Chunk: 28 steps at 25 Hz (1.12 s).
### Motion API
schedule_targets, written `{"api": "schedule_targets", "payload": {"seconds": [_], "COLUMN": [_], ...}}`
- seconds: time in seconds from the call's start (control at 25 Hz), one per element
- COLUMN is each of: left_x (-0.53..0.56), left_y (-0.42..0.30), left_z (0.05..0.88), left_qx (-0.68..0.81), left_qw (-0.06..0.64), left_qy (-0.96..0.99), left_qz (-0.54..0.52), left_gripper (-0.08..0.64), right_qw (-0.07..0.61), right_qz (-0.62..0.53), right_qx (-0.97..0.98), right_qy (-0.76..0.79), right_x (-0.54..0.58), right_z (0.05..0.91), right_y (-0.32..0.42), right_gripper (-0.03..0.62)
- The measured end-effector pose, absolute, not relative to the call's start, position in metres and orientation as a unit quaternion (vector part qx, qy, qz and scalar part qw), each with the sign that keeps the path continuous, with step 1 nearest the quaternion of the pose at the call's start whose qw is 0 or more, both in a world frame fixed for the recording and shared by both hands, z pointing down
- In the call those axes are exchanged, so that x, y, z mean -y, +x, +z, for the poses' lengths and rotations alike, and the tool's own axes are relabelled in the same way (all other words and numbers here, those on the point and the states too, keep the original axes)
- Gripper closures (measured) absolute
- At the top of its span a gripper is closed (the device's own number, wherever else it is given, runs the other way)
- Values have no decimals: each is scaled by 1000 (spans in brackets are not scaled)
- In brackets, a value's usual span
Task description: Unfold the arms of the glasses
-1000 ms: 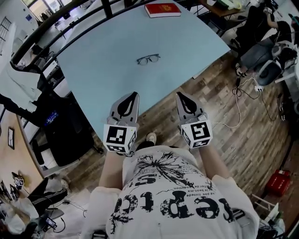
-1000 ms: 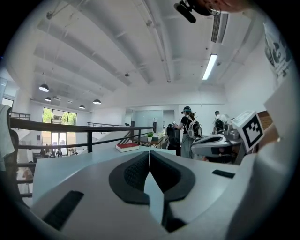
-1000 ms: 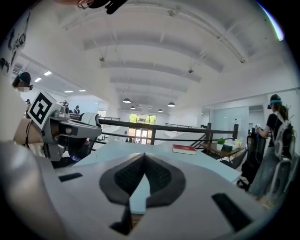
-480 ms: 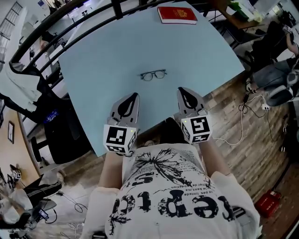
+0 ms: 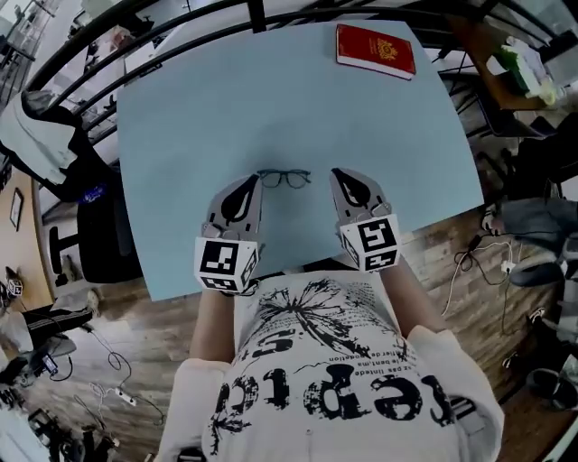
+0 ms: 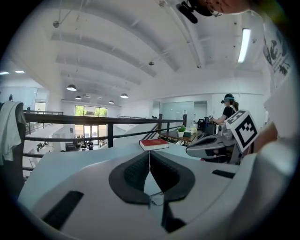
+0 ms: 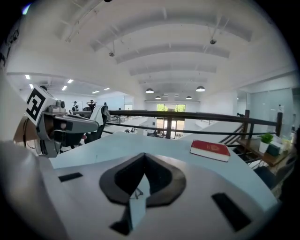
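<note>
The dark-framed glasses [image 5: 284, 178] lie folded on the light blue table [image 5: 199, 108], a little in from its near edge. My left gripper [image 5: 252, 181] hovers just left of them with its tip close to the frame's left end, jaws shut and empty. My right gripper [image 5: 339, 174] hovers just right of them, a short gap away, also shut and empty. In the left gripper view a sliver of the glasses [image 6: 156, 198] shows below the closed jaws [image 6: 149, 153]. The right gripper view shows the same, the glasses [image 7: 137, 192] beneath the gripper [image 7: 144, 157].
A red book [image 5: 375, 50] lies at the table's far right corner. A black railing [image 5: 135, 18] runs behind the table. A dark chair [image 5: 86, 239] with a white garment stands at the left. Cables lie on the wooden floor [image 5: 470, 262] at the right.
Both grippers have travelled forward from over the floor to above the table, arriving on either side of the glasses. Their jaws stayed shut.
</note>
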State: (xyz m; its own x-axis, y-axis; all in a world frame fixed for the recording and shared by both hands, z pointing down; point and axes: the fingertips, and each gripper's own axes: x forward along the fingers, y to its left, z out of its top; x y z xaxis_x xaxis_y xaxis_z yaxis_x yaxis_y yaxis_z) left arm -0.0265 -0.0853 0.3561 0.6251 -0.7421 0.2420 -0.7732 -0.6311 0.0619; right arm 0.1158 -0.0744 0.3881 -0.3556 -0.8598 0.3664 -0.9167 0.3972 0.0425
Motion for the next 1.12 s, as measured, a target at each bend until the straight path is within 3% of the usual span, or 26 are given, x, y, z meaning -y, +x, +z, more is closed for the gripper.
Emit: {"api": "schedule_targets", "payload": {"seconds": [0.4,0.68,0.84,1.12], "left_x": [110,115,120,121], "left_y": [-4,-18,-21,-27], "left_z": [392,419,438,463], "left_qx": [467,470,465,455], "left_qw": [95,108,122,141], "left_qy": [874,868,866,865], "left_qz": [99,119,137,161], "left_gripper": [540,540,540,540], "right_qw": [248,367,445,524], "right_qz": [145,167,143,66], "right_qx": [864,852,837,827], "right_qy": [413,332,285,191], "right_x": [110,108,110,119], "right_z": [460,517,547,577], "right_y": [119,105,103,92], "right_gripper": [581,579,505,506]}}
